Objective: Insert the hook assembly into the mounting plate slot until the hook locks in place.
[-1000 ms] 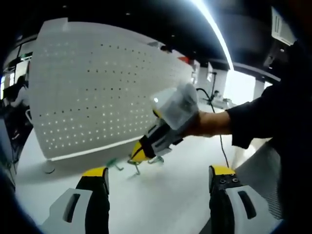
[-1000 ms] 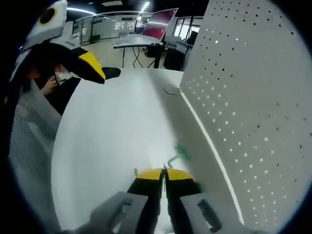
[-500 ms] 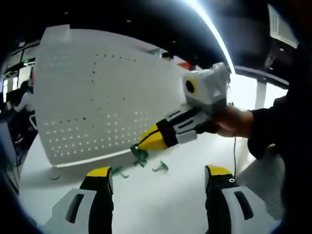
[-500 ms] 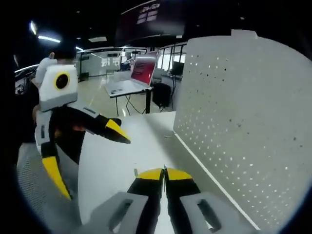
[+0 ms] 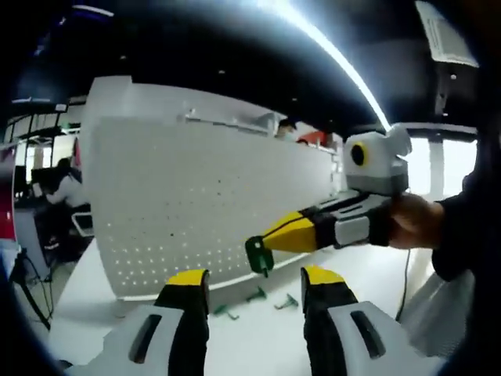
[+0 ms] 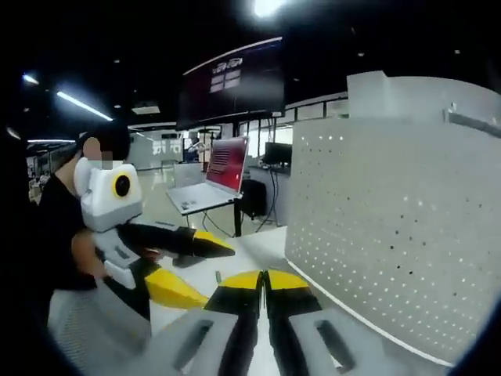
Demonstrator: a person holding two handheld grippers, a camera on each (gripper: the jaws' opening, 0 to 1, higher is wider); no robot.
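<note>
In the left gripper view the white pegboard mounting plate (image 5: 203, 196) stands upright on the white table (image 5: 254, 341). My right gripper (image 5: 266, 239) reaches in from the right, shut on a green hook (image 5: 258, 255) that hangs in the air in front of the board's lower part. My left gripper (image 5: 254, 286) is open and holds nothing. In the right gripper view the right gripper (image 6: 264, 276) has its jaws pressed together and the hook is hidden. The pegboard (image 6: 391, 235) stands to its right. The left gripper (image 6: 215, 274) is open at the left.
Three loose green hooks (image 5: 257, 295) lie on the table near the board's foot. A person (image 6: 63, 235) holds the left gripper. Behind are a laptop on a small table (image 6: 211, 176) and a wall screen (image 6: 231, 86).
My right gripper has lifted off the table with a green hook and carried it up in front of the pegboard. Both views have tilted upward.
</note>
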